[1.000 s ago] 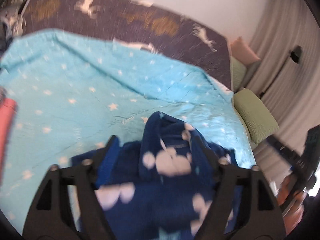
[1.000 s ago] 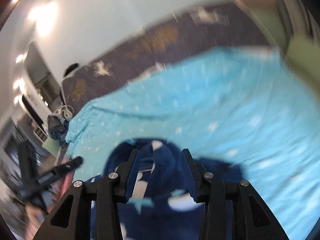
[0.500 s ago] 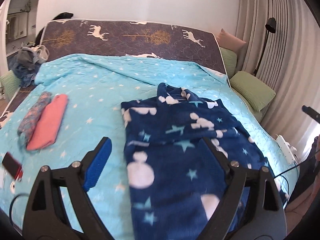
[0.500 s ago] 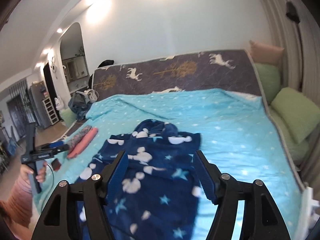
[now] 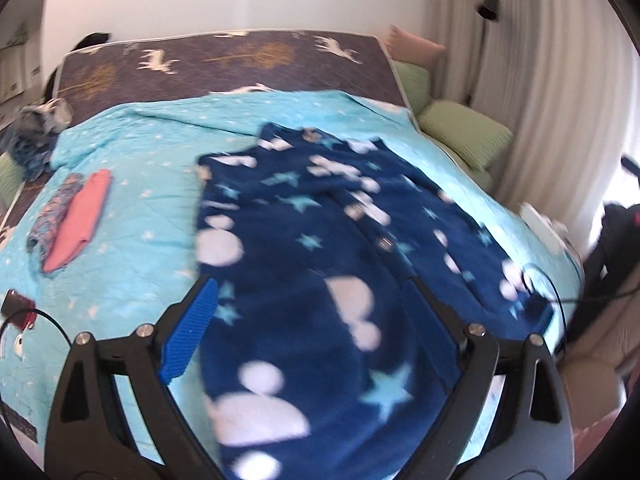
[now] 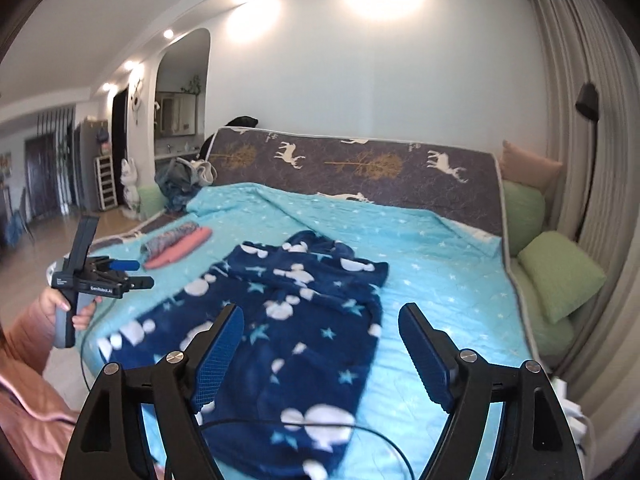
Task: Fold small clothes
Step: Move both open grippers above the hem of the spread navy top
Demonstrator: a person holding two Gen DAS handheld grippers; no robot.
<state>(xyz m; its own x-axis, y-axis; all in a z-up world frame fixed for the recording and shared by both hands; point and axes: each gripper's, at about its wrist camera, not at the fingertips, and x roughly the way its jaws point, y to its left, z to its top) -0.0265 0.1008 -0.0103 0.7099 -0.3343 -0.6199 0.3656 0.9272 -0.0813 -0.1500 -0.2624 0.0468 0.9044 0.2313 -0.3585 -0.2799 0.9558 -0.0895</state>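
A navy fleece garment (image 5: 320, 240) with white clouds and pale stars lies spread out on the turquoise star quilt (image 5: 140, 152). The right wrist view shows the same garment (image 6: 288, 312) stretching from the bed's near edge toward the middle. My left gripper (image 5: 310, 286) hovers over its near end with the jaws opening and nothing pinched between the pads. My right gripper (image 6: 320, 312) is held back above the garment's near right part, also opening and holding nothing. The left gripper (image 6: 132, 274) also shows at the bed's left side, held by a hand (image 6: 68, 312).
A folded pink garment (image 5: 80, 216) and a folded patterned one (image 5: 56, 208) lie at the quilt's left. A small red device (image 5: 18, 314) with a cable sits near the left edge. Green pillows (image 6: 556, 272) line the right side. A black cable (image 6: 320, 424) crosses the garment's near end.
Both grippers have drawn back from the garment and their jaws have widened. The bunched fleece that sat between the fingers now lies spread on the quilt.
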